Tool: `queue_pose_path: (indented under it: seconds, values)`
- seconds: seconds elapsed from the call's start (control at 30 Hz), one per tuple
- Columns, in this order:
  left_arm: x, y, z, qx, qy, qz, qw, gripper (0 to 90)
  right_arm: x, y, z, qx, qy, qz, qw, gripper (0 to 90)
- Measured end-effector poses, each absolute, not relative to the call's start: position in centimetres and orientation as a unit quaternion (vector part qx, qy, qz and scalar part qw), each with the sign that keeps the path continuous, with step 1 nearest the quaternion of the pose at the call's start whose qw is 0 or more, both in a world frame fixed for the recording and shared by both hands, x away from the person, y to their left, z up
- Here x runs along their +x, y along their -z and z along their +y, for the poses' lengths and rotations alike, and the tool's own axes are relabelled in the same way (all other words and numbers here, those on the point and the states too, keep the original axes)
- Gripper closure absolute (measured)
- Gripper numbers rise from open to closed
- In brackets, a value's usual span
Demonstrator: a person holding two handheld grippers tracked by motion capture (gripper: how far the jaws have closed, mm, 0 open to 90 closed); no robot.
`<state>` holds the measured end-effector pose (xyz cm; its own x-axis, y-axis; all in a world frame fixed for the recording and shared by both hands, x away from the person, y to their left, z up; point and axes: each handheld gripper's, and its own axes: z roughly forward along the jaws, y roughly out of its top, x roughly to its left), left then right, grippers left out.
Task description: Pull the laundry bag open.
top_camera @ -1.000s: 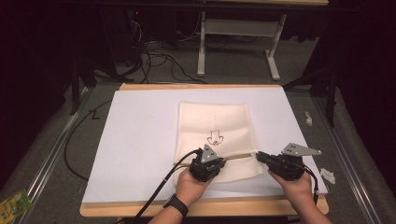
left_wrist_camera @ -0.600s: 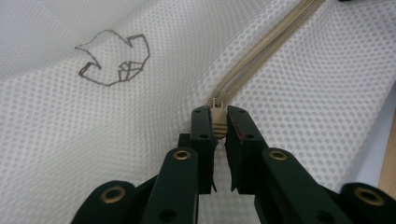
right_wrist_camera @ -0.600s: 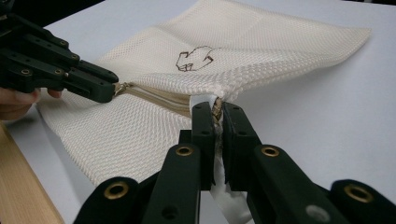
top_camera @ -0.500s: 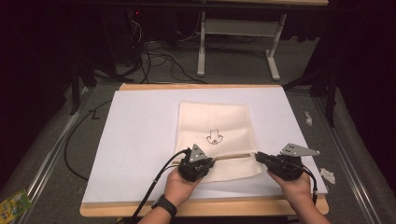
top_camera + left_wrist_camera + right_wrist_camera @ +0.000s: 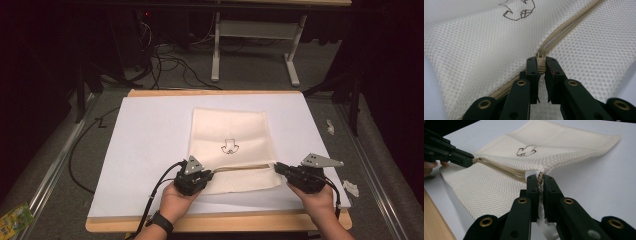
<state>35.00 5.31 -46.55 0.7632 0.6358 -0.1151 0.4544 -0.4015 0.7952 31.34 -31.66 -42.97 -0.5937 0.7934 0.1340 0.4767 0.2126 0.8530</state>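
Note:
A cream mesh bag (image 5: 230, 132) with a small dark printed figure (image 5: 230, 148) lies flat on the white table cover. A beige zipper (image 5: 245, 166) runs across its near part. My left gripper (image 5: 213, 172) is at the zipper's left end, shut on the zipper pull (image 5: 541, 55), which sits pinched between the jaws of that gripper (image 5: 541, 65). My right gripper (image 5: 276, 167) is shut on the bag's right edge at the zipper's end (image 5: 539, 176) and lifts it slightly. The right gripper view has the left gripper (image 5: 471, 161) across the bag (image 5: 554, 142).
The white cover (image 5: 150, 150) lies on a wooden table whose front edge (image 5: 225, 222) is close to the hands. Small white scraps (image 5: 350, 187) lie at the right. Cables and a desk frame (image 5: 250, 30) stand on the floor behind; a green packet (image 5: 12, 217) lies bottom left.
My left gripper has slid left along the zipper with the pull in its jaws, widening the gap to the right gripper. The right gripper has stayed put.

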Motion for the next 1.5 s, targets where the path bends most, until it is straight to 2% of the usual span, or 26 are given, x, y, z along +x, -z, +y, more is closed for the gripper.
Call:
queue_pose_path:
  seconds: [0.2,0.53,1.3,1.5]
  values:
    - [35.2,46.3,5.5,0.828,-0.114,0.327,0.44,82.1,31.4,43.0,-31.7,0.42,-0.467,0.76,0.169,85.8]
    - [35.8,47.1,6.6,0.833,-0.098,0.342,0.423,82.1,31.5,43.1,-32.0,0.421,-0.467,0.759,0.168,85.8]
    - [37.0,47.0,11.6,0.815,-0.089,0.406,0.404,82.1,31.8,42.8,-33.5,0.441,-0.469,0.743,0.183,85.8]
    - [36.7,46.9,11.7,0.816,-0.091,0.403,0.404,82.1,31.8,42.6,-33.9,0.445,-0.473,0.738,0.183,85.7]
